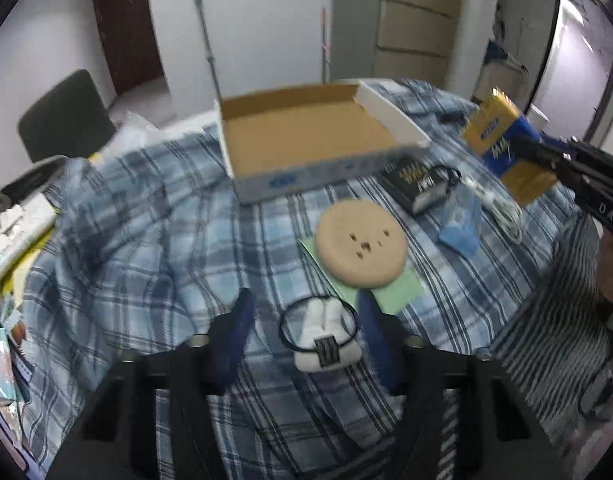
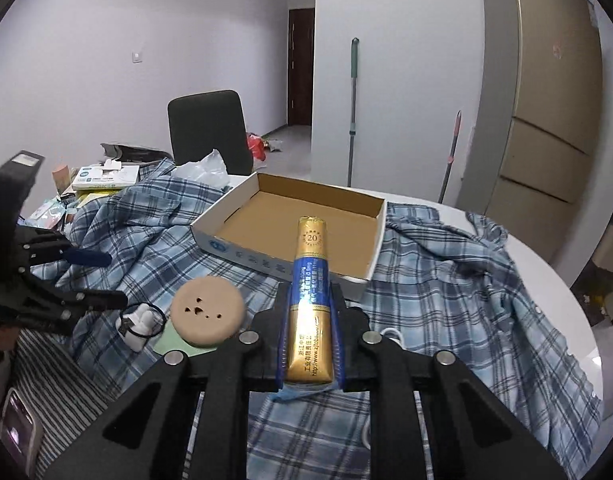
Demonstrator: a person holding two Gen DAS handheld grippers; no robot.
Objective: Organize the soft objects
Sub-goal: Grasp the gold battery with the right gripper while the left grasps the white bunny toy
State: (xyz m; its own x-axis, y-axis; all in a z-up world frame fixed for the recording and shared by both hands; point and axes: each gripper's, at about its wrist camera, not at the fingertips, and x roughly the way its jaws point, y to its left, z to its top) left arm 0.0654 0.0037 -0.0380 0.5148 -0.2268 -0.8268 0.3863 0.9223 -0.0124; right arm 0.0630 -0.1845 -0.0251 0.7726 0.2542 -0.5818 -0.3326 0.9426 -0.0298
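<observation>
My right gripper [image 2: 311, 292] is shut on a gold and blue pack [image 2: 311, 300] and holds it above the table, in front of the open cardboard box [image 2: 302, 222]. The pack [image 1: 502, 140] and the right gripper [image 1: 546, 156] also show at the right of the left wrist view. My left gripper [image 1: 304, 312] is open, its fingers either side of a small white plush with a black hair band [image 1: 326, 340] on the plaid cloth. A round tan cushion [image 1: 361, 242] lies on a green sheet [image 1: 398, 292] just beyond. The box [image 1: 306, 140] stands behind it.
A plaid shirt [image 2: 446, 272] covers the round table. A black book [image 1: 418, 184], a blue bag [image 1: 460, 224] and a white cable [image 1: 502, 212] lie right of the cushion. Papers and boxes [image 2: 102, 178] pile at the left, a black chair [image 2: 206, 128] behind.
</observation>
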